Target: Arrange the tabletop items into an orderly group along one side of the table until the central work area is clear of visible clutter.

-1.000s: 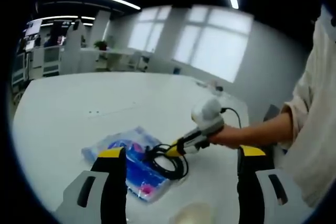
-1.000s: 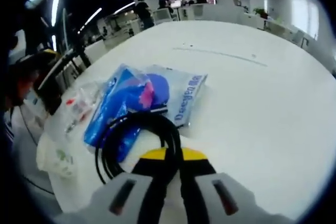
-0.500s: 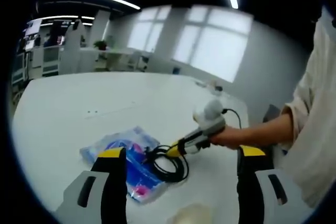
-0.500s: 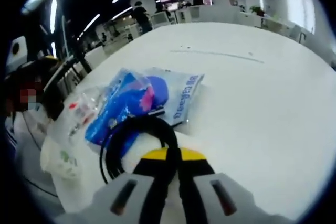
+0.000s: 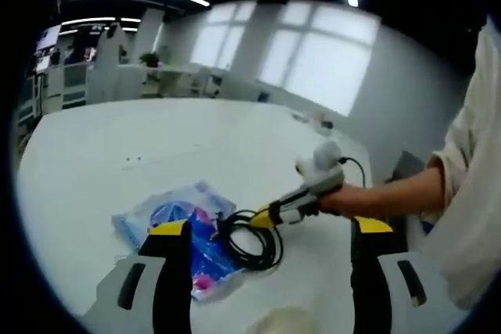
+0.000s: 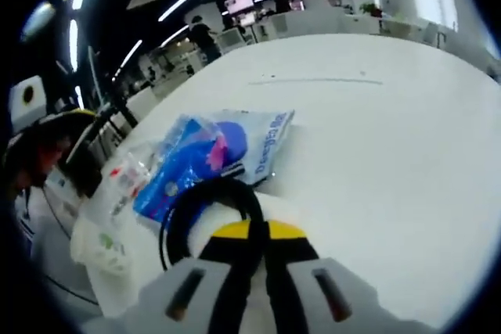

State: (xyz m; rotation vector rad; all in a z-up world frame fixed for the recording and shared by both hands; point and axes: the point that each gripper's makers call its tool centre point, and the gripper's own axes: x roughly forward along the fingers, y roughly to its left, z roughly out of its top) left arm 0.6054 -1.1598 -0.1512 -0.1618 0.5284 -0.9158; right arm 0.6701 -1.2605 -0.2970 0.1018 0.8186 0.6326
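Right gripper (image 6: 252, 234), fingers pinched on the coiled black cable (image 6: 205, 207), has drawn it slightly off the blue packet (image 6: 196, 158) on the table (image 6: 376, 138), apparently edgeward; left gripper (image 5: 262, 228) hovers wide.

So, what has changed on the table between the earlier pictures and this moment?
Little has changed. The right hand-held gripper has stayed shut on the black cable, and its handle end has risen a little in the left gripper view. The cable coil still lies against the blue packet on the white table. The left hand-held gripper stayed open, holding nothing. The small shifts elsewhere look like camera motion.
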